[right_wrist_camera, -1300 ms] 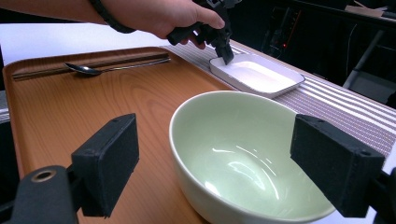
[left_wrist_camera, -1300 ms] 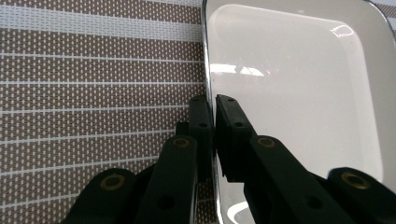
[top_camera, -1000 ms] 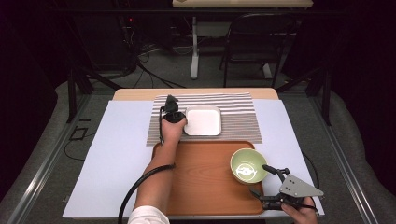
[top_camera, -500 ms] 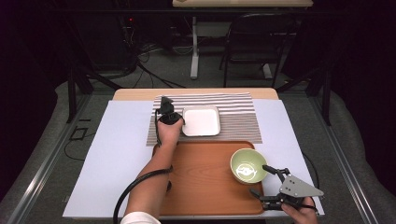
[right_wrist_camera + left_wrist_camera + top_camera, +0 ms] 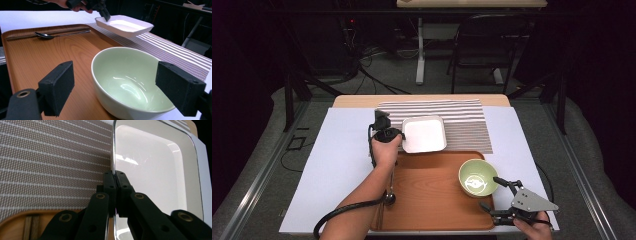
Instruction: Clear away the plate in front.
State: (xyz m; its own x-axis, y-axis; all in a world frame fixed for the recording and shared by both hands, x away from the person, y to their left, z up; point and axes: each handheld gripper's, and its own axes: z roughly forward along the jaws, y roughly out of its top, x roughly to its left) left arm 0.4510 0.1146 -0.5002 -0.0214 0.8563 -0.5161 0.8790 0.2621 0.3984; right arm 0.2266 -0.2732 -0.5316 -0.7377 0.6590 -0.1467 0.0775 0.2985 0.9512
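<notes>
White dish rim clamped in left gripper jaws, lifted off striped mat; right gripper jaws apart beside green bowl.

Black fingers with brass-ringed screws, grey three-cornered plate, trailing black cable.

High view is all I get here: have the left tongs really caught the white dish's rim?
Observer: Yes. In the left gripper view the left tongs are shut on the rim of the white dish, one jaw inside, one outside.
Operator: Is the dish off the mat?
Observer: In the right gripper view it appears to hang clear of the striped mat, with a shadow beneath it.
Operator: And the right tongs?
Observer: The right tongs are open, with a pad on either side of the green bowl and neither touching it.
</notes>
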